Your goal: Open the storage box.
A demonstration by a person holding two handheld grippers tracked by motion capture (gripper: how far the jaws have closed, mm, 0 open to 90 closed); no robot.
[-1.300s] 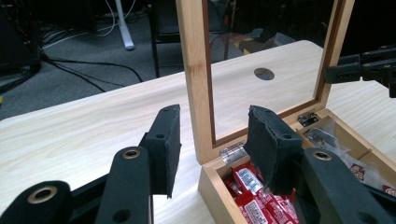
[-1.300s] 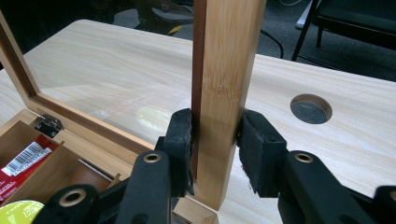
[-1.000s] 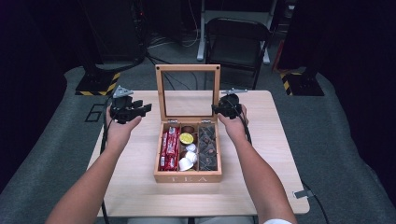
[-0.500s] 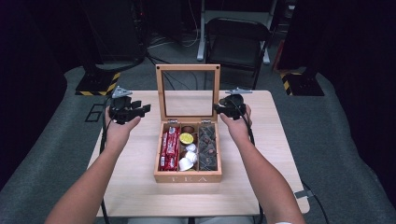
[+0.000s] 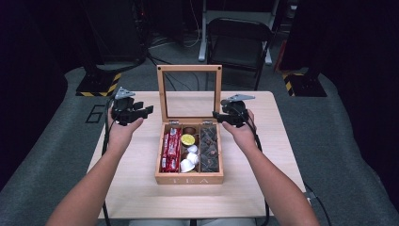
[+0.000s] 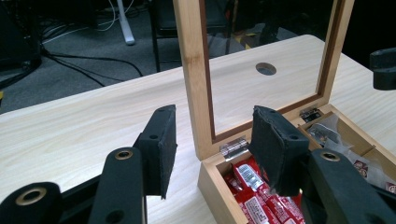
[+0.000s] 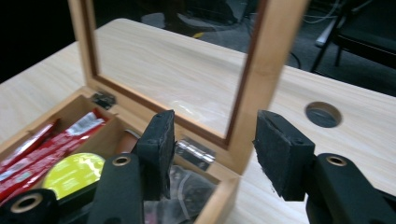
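A wooden tea box point(image 5: 189, 179) stands open in the middle of the table, its glass-paned lid point(image 5: 161, 94) upright at the back. Inside lie red packets point(image 5: 171, 149), a yellow pod point(image 5: 188, 140), white pods point(image 5: 187, 165) and dark sachets point(image 5: 209, 150). My left gripper point(image 5: 145, 111) hovers open just left of the lid's hinge corner; in the left gripper view its jaws frame the lid's post point(image 6: 196, 79) and the red packets point(image 6: 261, 200). My right gripper point(image 5: 217, 115) hovers open at the lid's right side, with the post point(image 7: 261, 79) seen between its jaws. Neither holds anything.
The light wooden table point(image 5: 263, 188) has bare room on both sides of the box and a round cable hole point(image 7: 323, 114) behind the lid. A folding chair point(image 5: 240, 42) and cables stand on the floor beyond the far edge.
Both grippers have drifted slightly lower and closer to the box's back corners. The box and lid have not moved.
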